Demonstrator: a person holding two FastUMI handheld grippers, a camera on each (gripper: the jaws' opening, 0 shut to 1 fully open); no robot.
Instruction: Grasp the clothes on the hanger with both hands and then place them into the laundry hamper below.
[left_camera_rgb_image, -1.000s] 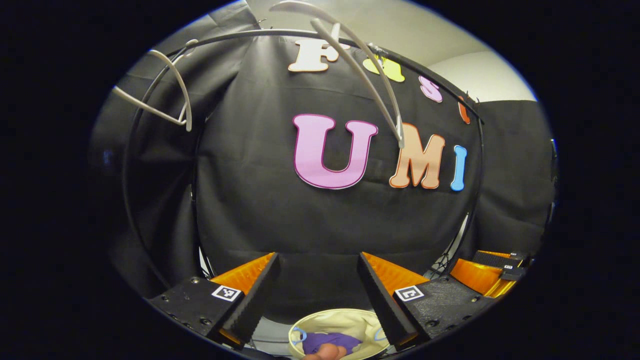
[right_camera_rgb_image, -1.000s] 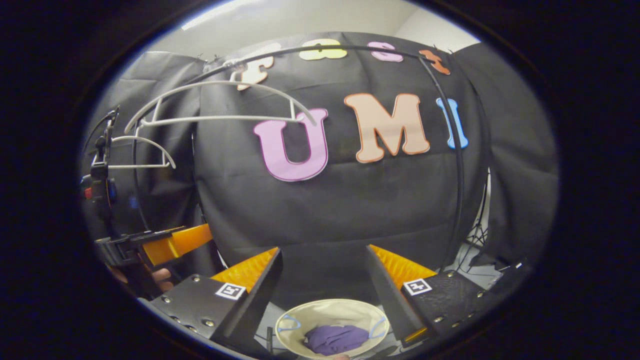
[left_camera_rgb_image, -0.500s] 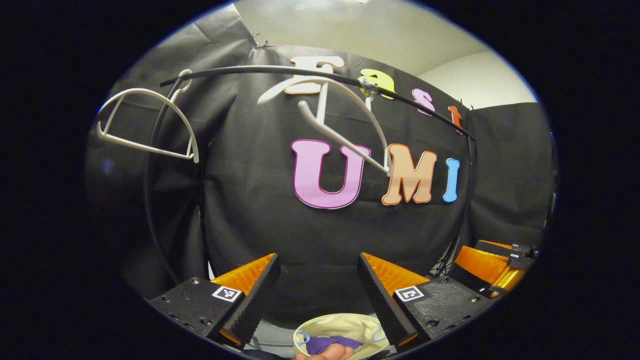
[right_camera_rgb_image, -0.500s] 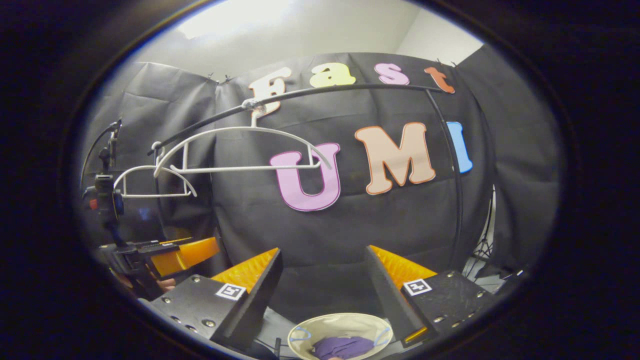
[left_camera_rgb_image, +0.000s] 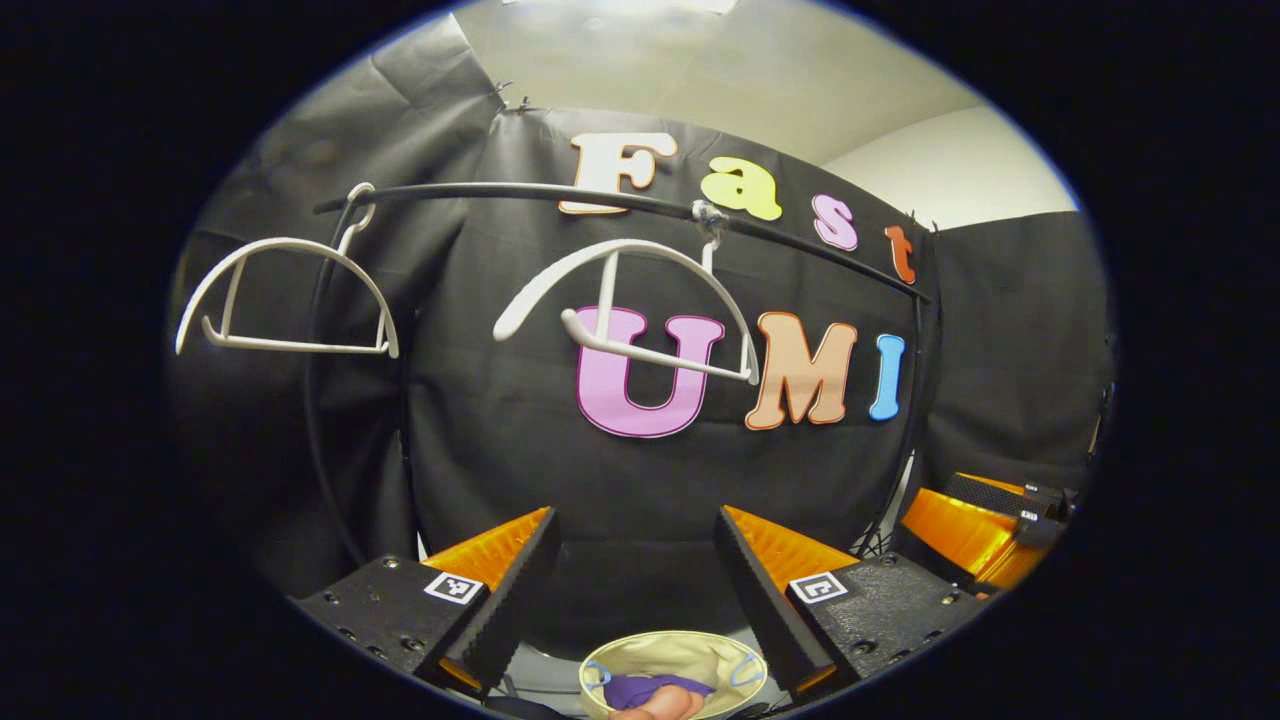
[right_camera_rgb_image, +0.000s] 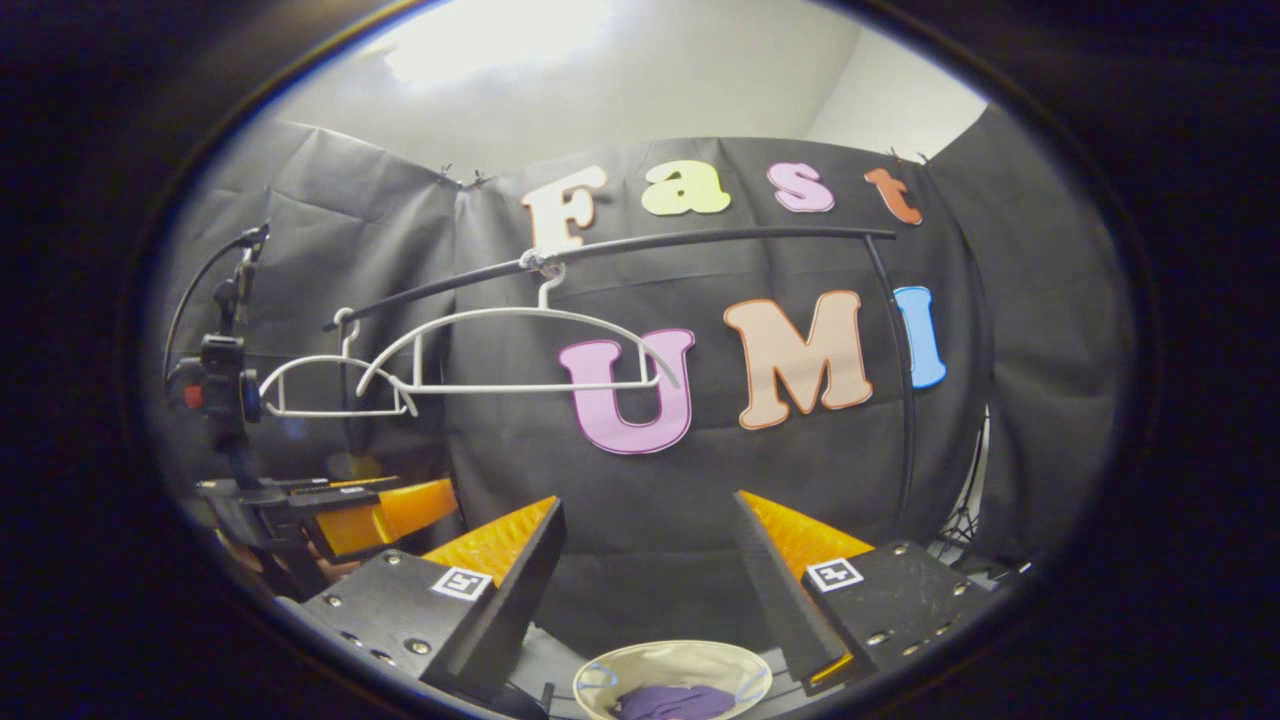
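Purple clothes (left_camera_rgb_image: 640, 688) (right_camera_rgb_image: 675, 700) lie in the cream laundry hamper (left_camera_rgb_image: 672, 648) (right_camera_rgb_image: 668, 661) on the floor below. Two bare white hangers (left_camera_rgb_image: 640, 300) (left_camera_rgb_image: 285, 300) hang from the black rail (left_camera_rgb_image: 620, 200); in the right gripper view they are the nearer hanger (right_camera_rgb_image: 520, 350) and the farther hanger (right_camera_rgb_image: 335, 385). My left gripper (left_camera_rgb_image: 635, 570) stands open above the hamper with nothing between its fingers. My right gripper (right_camera_rgb_image: 650, 570) is open too and holds nothing. The left gripper (right_camera_rgb_image: 330, 510) appears at the lower left of the right gripper view, the right gripper (left_camera_rgb_image: 980, 525) at the lower right of the left gripper view.
A black rack post (right_camera_rgb_image: 905, 400) runs down at the right. A camera on a stand (right_camera_rgb_image: 215, 385) is at the far left. Black cloth walls close off the back. Something skin-coloured (left_camera_rgb_image: 660, 705) shows at the hamper's near edge.
Both views have drawn back and tilted up: the rail and hangers sit lower in the frames and the hamper has slid toward the bottom edge. The nearer hanger has swung round. Both grippers stayed open.
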